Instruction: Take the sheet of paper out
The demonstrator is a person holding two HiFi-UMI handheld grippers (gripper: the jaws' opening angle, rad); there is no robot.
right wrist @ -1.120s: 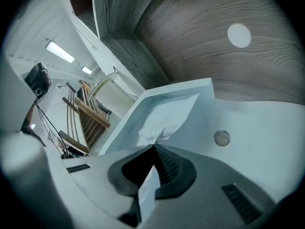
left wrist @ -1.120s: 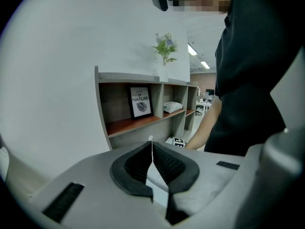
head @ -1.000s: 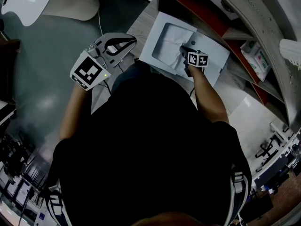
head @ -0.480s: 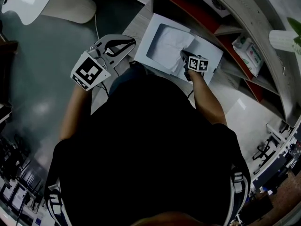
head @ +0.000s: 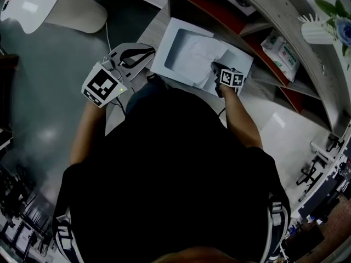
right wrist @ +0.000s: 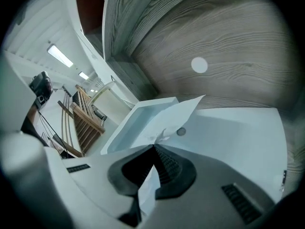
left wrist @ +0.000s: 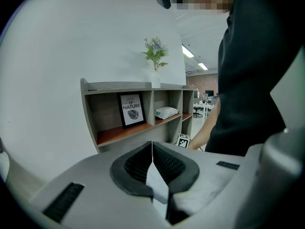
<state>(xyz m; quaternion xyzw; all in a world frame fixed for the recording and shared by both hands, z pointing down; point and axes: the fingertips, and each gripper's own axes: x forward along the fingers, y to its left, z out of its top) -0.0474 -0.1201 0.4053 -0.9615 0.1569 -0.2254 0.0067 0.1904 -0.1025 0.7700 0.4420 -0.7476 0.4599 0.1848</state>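
A white shallow box (head: 162, 64) lies on the wood-grain table in front of the person. A white sheet of paper (head: 198, 55) rises partly out of its recess, its near edge creased. My right gripper (head: 218, 72) is shut on that near edge. In the right gripper view the sheet of paper (right wrist: 178, 114) fans up from the closed tips of the right gripper (right wrist: 154, 146) over the box (right wrist: 125, 127). My left gripper (head: 149, 49) hovers left of the box, off the paper. In the left gripper view the tips of the left gripper (left wrist: 152, 145) meet, pointing at the shelves.
A low shelf unit (head: 216, 9) with red-brown boards stands behind the box. It holds a framed print (left wrist: 132, 109) and a pack of wipes (head: 281, 47), with a vase of flowers (head: 317, 30) on top. A pale chair (head: 52, 7) stands far left.
My right gripper has drawn back toward the person and risen a little, pulling the sheet further out of the box. The left gripper has drifted slightly.
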